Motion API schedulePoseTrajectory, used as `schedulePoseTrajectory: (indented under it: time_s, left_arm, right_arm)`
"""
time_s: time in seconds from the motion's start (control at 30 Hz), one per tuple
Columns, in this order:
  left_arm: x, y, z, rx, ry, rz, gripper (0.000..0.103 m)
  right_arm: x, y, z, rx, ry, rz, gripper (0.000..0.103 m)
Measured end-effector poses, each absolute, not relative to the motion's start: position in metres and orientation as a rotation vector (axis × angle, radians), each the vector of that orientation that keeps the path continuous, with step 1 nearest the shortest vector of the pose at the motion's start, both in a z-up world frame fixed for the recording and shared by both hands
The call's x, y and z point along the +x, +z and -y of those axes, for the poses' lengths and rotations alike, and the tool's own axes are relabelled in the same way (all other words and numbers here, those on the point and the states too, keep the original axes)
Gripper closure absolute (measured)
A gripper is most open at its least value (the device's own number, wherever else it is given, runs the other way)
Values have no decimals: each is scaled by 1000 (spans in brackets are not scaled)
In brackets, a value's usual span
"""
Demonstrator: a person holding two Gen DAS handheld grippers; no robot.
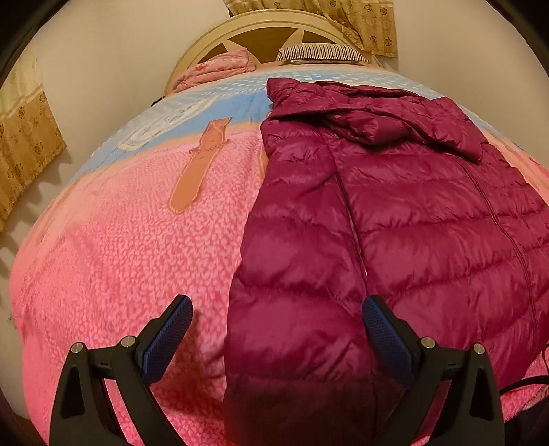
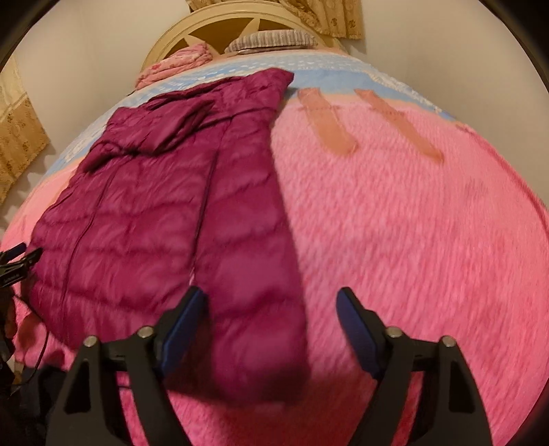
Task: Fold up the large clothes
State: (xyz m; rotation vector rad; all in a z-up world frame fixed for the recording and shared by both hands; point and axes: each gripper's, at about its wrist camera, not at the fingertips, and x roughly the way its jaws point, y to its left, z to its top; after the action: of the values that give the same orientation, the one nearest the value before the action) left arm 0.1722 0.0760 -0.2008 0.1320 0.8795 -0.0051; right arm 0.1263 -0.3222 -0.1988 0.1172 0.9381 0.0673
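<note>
A magenta quilted puffer jacket lies flat on the bed, hood toward the headboard, with both sleeves folded in over the body. My left gripper is open above the jacket's left folded sleeve near the hem, holding nothing. In the right wrist view the jacket lies to the left, and my right gripper is open above its right folded sleeve near the hem, holding nothing. The left gripper shows at the left edge of that view.
A pink fleece blanket with a blue band covers the bed. A cream headboard, a striped pillow and a folded pink cloth are at the far end. Curtains hang left. A dark cable lies lower left.
</note>
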Motion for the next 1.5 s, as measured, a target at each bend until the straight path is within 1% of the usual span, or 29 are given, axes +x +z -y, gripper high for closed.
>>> schedulePoseTrajectory:
  time_s: [0.07,0.1,0.13,0.17,0.2,0.23,0.27,0.3,0.33,0.37,0.4,0.53,0.7,0.9,1.0,1.1,1.2,1.37,1.4,1.43,1.5]
  left_arm:
    - [173,-203,-79,109,-10,-889,4]
    - [172,-203,-80,100,-17,-893,6]
    - [171,-204,-80,81,-34,-901,15]
    - [170,-203,-80,58,-57,-908,21]
    - [168,-202,-80,33,-84,-916,33]
    - [167,-201,-78,31,-91,-919,45]
    - [166,-200,-75,39,-101,-923,52]
    - [163,-198,-72,62,-99,-917,64]
    - [161,-197,-69,84,-107,-912,83]
    - [158,-194,-68,86,-126,-913,90]
    - [155,-191,-67,81,-138,-909,95]
    - [144,-163,-65,91,-155,-834,97]
    - [120,-106,-70,63,-201,-705,98]
    - [80,-36,-77,58,-236,-537,98]
    - [72,-11,-82,62,-220,-477,98]
    - [86,-9,-84,74,-211,-457,98]
    - [134,-27,-89,45,-168,-499,98]
    - [210,-58,-94,-5,-115,-562,98]
    - [225,-64,-95,-15,-118,-570,97]
    - [236,-68,-94,-8,-115,-575,94]
    - [266,-77,-92,-8,-94,-608,93]
  right_arm:
    - [118,-201,320,98,61,-921,30]
    - [116,-202,320,94,58,-916,33]
    - [115,-202,320,97,59,-912,35]
    - [115,-202,320,102,60,-907,43]
    - [114,-202,320,108,66,-900,54]
    - [114,-202,319,111,80,-894,60]
    - [112,-202,317,113,94,-891,71]
    - [112,-201,315,114,107,-889,80]
    - [111,-201,314,119,119,-889,86]
    - [110,-200,313,132,133,-887,88]
    - [108,-198,313,141,141,-881,90]
    - [95,-178,315,165,171,-811,94]
    - [77,-143,314,177,214,-731,95]
    - [43,-80,321,195,236,-581,96]
    - [27,-46,324,187,234,-492,96]
    - [25,-24,327,181,225,-430,96]
    - [53,-17,324,177,212,-405,96]
    - [121,-28,315,199,159,-422,96]
    - [140,-32,313,208,150,-432,96]
    - [157,-35,311,217,145,-443,96]
    - [178,-41,312,214,119,-458,96]
